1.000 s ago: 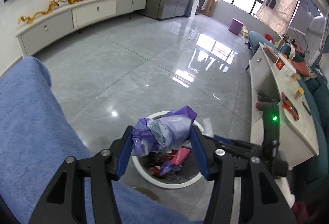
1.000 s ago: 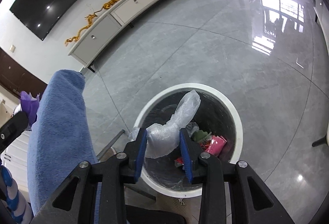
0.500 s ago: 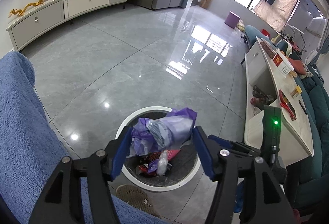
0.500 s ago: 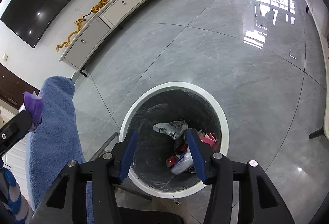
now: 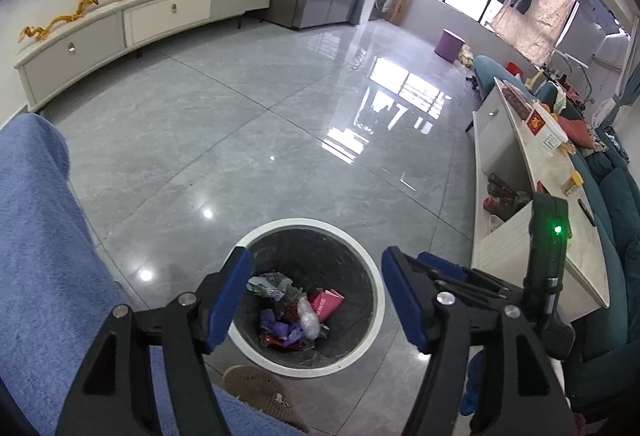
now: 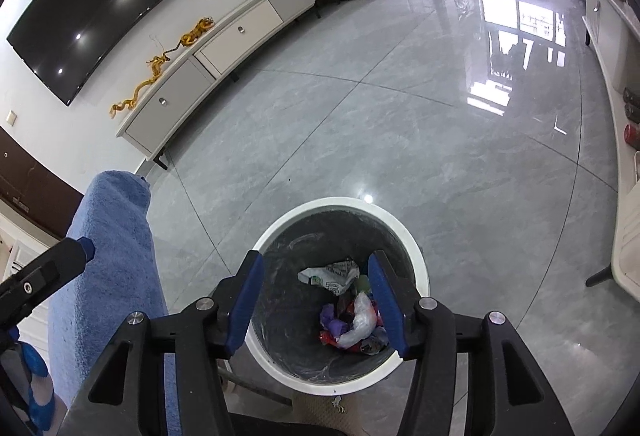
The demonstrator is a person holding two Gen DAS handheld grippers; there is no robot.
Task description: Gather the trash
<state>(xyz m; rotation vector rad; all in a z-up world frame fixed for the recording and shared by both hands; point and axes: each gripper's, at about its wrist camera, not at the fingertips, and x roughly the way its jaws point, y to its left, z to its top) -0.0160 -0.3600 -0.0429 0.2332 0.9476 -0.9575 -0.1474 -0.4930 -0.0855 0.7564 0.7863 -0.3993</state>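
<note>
A round white trash bin (image 5: 362,260) with a dark liner stands on the grey tiled floor, also in the right wrist view (image 6: 418,256). Inside lie crumpled purple plastic (image 5: 276,326), a clear plastic bag (image 6: 360,324), a pink packet (image 5: 326,302) and a printed white wrapper (image 6: 332,274). My left gripper (image 5: 316,296) is open and empty above the bin. My right gripper (image 6: 316,302) is open and empty above the bin too.
A blue towel-covered edge (image 5: 44,256) lies at the left, also in the right wrist view (image 6: 112,244). A white low table (image 5: 532,203) with items and a teal sofa (image 5: 616,203) stand at the right. A white TV cabinet (image 6: 224,47) lines the far wall.
My left gripper opened and the purple plastic dropped into the bin. My right gripper, which let go of the clear plastic bag earlier, stays open. Both grippers rose slightly.
</note>
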